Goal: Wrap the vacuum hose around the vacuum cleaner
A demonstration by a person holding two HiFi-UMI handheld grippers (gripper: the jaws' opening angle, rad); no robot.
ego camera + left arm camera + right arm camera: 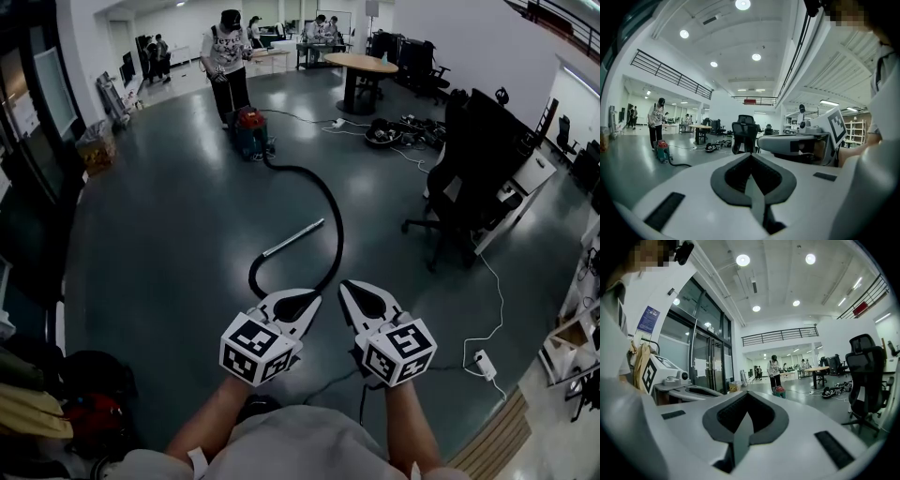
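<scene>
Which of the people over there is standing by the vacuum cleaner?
The person in the pale printed top, right behind the vacuum cleaner; the other people stand farther back.

hose [334, 225] partly hidden behind left gripper [310, 302]

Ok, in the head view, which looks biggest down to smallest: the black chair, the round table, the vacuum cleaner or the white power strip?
1. black chair, clearly biggest.
2. round table.
3. vacuum cleaner, only a bit smaller than the table; both stand far off, so they look small.
4. white power strip, smallest, though close.
</scene>
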